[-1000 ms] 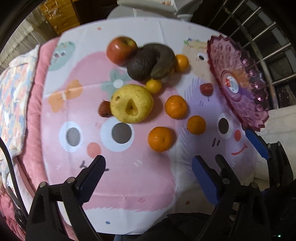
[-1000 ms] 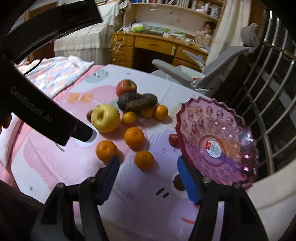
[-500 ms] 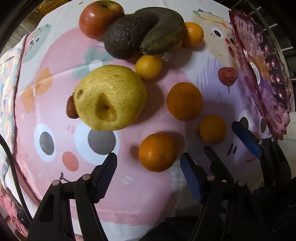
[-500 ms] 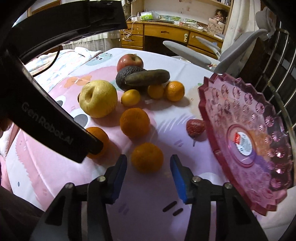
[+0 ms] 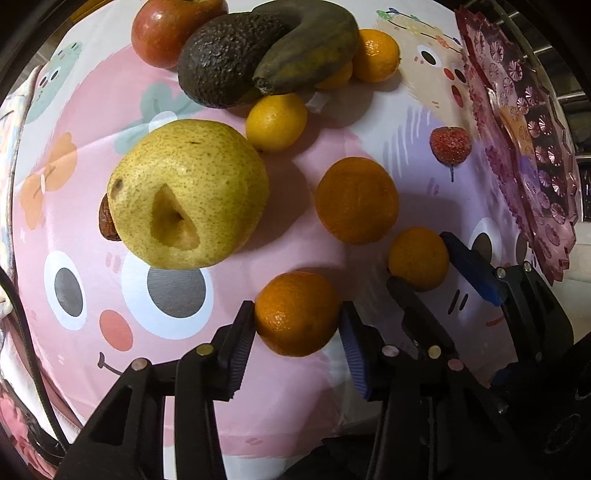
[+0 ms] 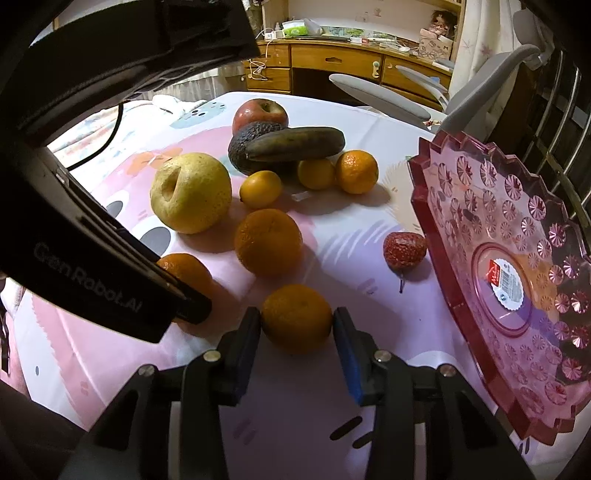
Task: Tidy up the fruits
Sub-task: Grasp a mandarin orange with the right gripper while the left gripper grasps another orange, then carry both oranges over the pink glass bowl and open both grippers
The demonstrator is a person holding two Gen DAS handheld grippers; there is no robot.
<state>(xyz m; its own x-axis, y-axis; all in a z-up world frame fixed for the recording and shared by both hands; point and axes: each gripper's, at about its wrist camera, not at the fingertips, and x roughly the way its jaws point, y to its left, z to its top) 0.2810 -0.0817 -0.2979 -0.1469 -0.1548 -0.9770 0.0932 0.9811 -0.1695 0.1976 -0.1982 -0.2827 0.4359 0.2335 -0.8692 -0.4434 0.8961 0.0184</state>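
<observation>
In the left wrist view my left gripper [image 5: 297, 312] is closing its jaws on a mandarin [image 5: 297, 325] near the front of the cloth, and both pads touch its sides. My right gripper [image 6: 297, 315] is closing on a smaller mandarin [image 6: 297, 332] beside the plate, with its pads against the fruit. A third, larger mandarin [image 5: 356, 199] lies free just behind them. Further back sit a yellow pear [image 5: 188, 197], a small lemon-yellow citrus [image 5: 276, 122], a dark avocado [image 5: 225, 62], a blackened banana [image 5: 310, 55] and a red apple [image 5: 166, 29].
A pink plastic plate [image 6: 509, 273] leans tilted at the right edge of the table, with a strawberry [image 6: 403, 249] beside its rim. A brown date [image 5: 105, 221] hides behind the pear. Beyond the cartoon tablecloth [image 5: 184, 369] stand a grey chair [image 6: 388, 96] and a wooden desk [image 6: 332, 62].
Both grippers have come down close to the cloth, each over a mandarin. Their jaws have narrowed from wide apart until the pads meet the fruit.
</observation>
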